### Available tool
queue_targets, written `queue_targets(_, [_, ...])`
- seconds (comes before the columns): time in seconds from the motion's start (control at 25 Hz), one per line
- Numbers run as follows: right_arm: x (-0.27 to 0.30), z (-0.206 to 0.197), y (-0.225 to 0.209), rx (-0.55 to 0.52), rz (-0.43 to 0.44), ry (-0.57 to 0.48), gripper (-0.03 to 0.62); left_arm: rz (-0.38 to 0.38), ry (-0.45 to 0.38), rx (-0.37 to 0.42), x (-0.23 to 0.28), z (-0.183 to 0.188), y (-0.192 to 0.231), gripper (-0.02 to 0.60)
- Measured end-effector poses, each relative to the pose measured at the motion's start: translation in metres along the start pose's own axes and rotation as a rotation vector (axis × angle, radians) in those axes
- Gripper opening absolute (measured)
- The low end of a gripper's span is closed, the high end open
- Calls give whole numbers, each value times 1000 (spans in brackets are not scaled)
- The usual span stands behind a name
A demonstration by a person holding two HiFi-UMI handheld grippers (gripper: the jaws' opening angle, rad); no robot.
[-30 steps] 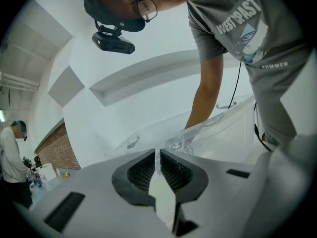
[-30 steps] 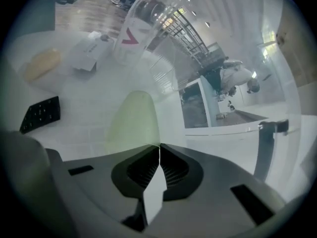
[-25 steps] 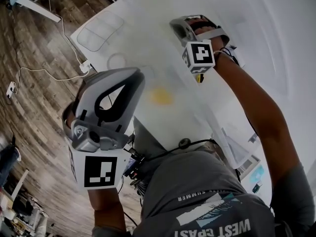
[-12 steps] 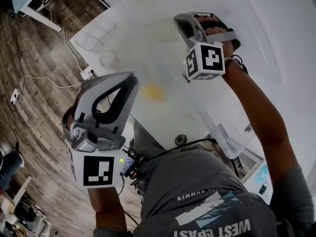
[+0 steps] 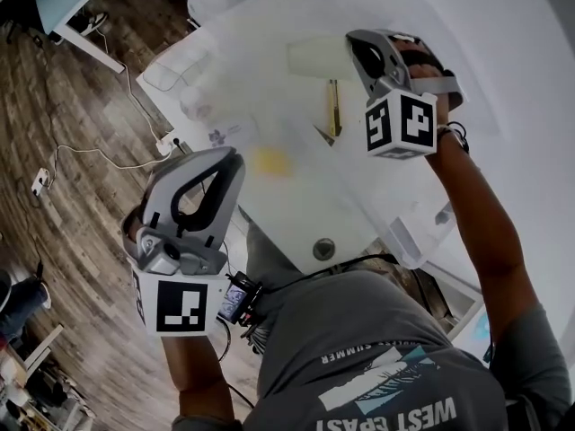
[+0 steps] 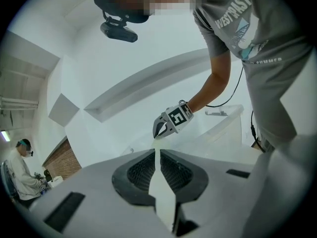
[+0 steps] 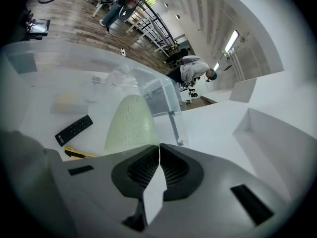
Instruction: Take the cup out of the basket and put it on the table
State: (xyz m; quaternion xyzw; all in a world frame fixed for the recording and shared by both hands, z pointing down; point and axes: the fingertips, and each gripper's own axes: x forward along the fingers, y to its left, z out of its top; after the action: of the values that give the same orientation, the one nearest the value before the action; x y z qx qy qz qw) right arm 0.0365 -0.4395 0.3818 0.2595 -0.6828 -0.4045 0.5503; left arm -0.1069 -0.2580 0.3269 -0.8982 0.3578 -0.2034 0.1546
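**Out of the basket, but only on a thin pinch**

Got the cup (image 7: 130, 123) pinched by its wall in the right gripper (image 7: 159, 148); fingers (image 7: 176, 170) squeezed nearly together on it; sticking out at 10 o'clock from the tips in the right gripper view. Looks clear of the see-through basket (image 7: 157, 90) and hanging over the counter (image 7: 213, 123); not set down yet. Left gripper (image 6: 156, 152) pressed shut on nothing, held off at 8 o'clock in the head view.

Could go wrong a few ways, just guessing here: might slip or swing out of such a thin pinch on a quick drop; might land tilted and roll off; might also come down on the remote (image 7: 73, 130) or the yellow cutter (image 7: 79, 154), sitting at 8 to 9 o'clock of the cup, if not aimed at a bare patch.

Hard to read: can't see the actual contact spot, tucked behind the gripper's own body; can't make out the cup's base or mouth either; mostly getting washed-out white from the head view, so no telling how high off the counter.
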Motion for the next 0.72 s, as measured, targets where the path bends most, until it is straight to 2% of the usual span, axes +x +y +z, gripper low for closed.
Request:
queue_targets(0.4, [-93, 15, -16, 19, -86, -115, 20, -7, 18, 11, 1, 36, -34, 26])
queue_targets(0.68, [-155, 48, 0, -51, -96, -230, 20, -1, 11, -50, 2, 52, -53, 30])
queue_targets(0.72, [-163, 53, 2, -65, -97, -242, 20, -1, 14, -59, 1, 53, -56, 51])
